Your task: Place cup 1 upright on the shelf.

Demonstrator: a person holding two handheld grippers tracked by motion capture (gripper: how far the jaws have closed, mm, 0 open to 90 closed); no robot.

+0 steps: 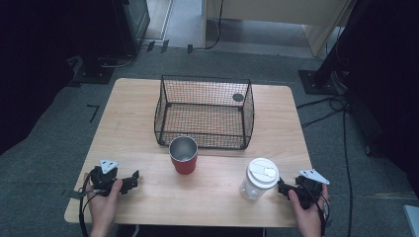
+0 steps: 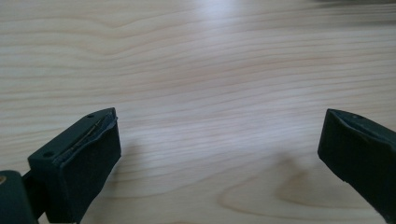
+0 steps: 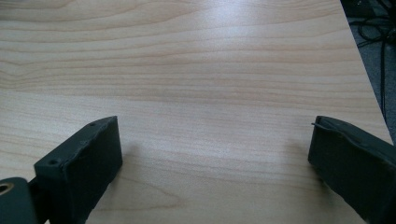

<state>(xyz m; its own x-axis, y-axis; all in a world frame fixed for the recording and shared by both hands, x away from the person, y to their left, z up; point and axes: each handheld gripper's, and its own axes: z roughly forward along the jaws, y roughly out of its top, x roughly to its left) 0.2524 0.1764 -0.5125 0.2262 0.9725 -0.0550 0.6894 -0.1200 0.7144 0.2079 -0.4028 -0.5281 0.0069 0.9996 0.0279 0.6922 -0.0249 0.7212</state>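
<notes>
While both hands rest at the near edge of the pale wooden tabletop [image 1: 148,98], the clear plastic jar with a white screw lid [image 1: 258,178] stands upright at the near right, just beside the right tool [image 1: 280,187]. Its see-through body looks empty, and the flat round lid carries a paler patch on top. The right tool's jaws stand wide apart with nothing but bare wood between them. At the near left, the left tool [image 1: 133,180] is likewise spread wide and holds nothing. A red cup with a shiny metal inside [image 1: 183,155] stands upright near the middle, just in front of the black wire-mesh basket [image 1: 203,111] farther back.
</notes>
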